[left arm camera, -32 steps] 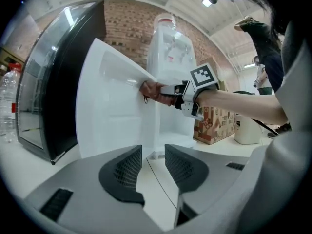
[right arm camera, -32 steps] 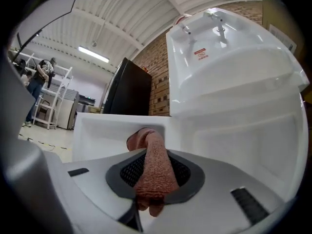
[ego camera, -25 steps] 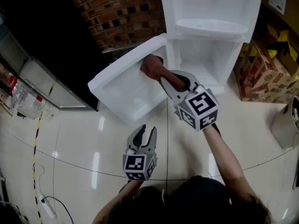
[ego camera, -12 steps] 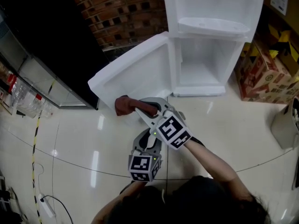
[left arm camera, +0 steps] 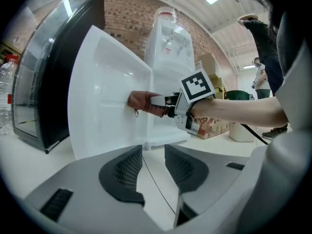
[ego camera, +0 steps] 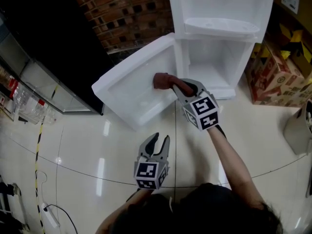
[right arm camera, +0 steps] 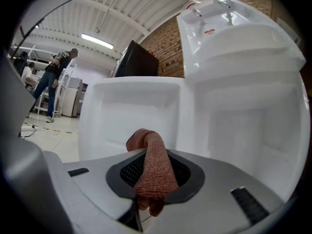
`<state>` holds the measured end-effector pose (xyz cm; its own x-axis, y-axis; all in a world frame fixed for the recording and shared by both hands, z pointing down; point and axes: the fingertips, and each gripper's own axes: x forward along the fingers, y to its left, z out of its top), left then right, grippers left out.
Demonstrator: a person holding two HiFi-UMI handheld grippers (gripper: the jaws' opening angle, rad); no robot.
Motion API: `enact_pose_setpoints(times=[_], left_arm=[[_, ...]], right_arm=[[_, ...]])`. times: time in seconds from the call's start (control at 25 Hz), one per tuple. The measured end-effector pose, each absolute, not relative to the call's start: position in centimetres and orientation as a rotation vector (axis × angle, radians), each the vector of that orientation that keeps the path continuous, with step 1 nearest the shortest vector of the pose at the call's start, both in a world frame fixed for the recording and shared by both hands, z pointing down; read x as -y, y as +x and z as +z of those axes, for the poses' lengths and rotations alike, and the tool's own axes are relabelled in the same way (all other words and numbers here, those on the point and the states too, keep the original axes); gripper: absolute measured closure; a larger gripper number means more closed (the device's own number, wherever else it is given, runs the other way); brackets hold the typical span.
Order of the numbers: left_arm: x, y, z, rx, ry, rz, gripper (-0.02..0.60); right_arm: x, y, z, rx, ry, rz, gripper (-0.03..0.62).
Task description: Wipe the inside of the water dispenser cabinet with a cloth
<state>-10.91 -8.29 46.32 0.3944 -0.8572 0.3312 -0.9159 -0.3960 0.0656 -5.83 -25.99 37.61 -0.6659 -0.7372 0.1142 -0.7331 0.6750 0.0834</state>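
A white water dispenser [ego camera: 219,13] stands with its lower cabinet [ego camera: 212,69] open and the white door [ego camera: 134,89] swung out to the left. My right gripper [ego camera: 176,87] is shut on a reddish-brown cloth [ego camera: 163,80], whose bunched end rests against the inner face of the door near the hinge edge. The right gripper view shows the cloth [right arm camera: 152,172] clamped between the jaws, with the door [right arm camera: 129,111] just ahead. My left gripper [ego camera: 155,141] hangs open over the floor, below the door, holding nothing; its own view shows the cloth [left arm camera: 142,102] and right gripper [left arm camera: 163,101] ahead.
A brick wall [ego camera: 126,13] and a dark glass-fronted cabinet [ego camera: 46,57] lie behind and to the left. Cardboard boxes [ego camera: 278,77] stand right of the dispenser. Plastic bottles [ego camera: 24,104] sit at far left. A cable [ego camera: 53,213] lies on the glossy floor. People stand far off in both gripper views.
My right gripper has swept the cloth from the door's lower left edge back up and right to the door's inner face near the hinge. The left gripper stayed almost still.
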Motion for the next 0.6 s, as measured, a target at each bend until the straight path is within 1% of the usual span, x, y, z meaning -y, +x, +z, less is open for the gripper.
enact_pose_setpoints(times=[0.16, 0.28, 0.4, 0.6], left_arm=[[8.3, -11.2, 46.4, 1.577, 2.411, 0.360, 0.459], [8.3, -11.0, 46.4, 1.568, 2.413, 0.366, 0.459], [8.3, -11.1, 46.4, 1.580, 2.412, 0.368, 0.459], [8.2, -11.4, 46.9, 1.593, 2.381, 0.348, 0.459]], right_arm=[[28.0, -2.1, 38.4, 2.690, 1.333, -0.015, 0.511], [28.3, -1.6, 38.4, 2.684, 1.346, -0.012, 0.511], [25.9, -3.6, 38.2, 2.743, 1.260, -0.025, 0.511], [18.7, -10.7, 39.8, 2.854, 0.905, -0.084, 0.511]])
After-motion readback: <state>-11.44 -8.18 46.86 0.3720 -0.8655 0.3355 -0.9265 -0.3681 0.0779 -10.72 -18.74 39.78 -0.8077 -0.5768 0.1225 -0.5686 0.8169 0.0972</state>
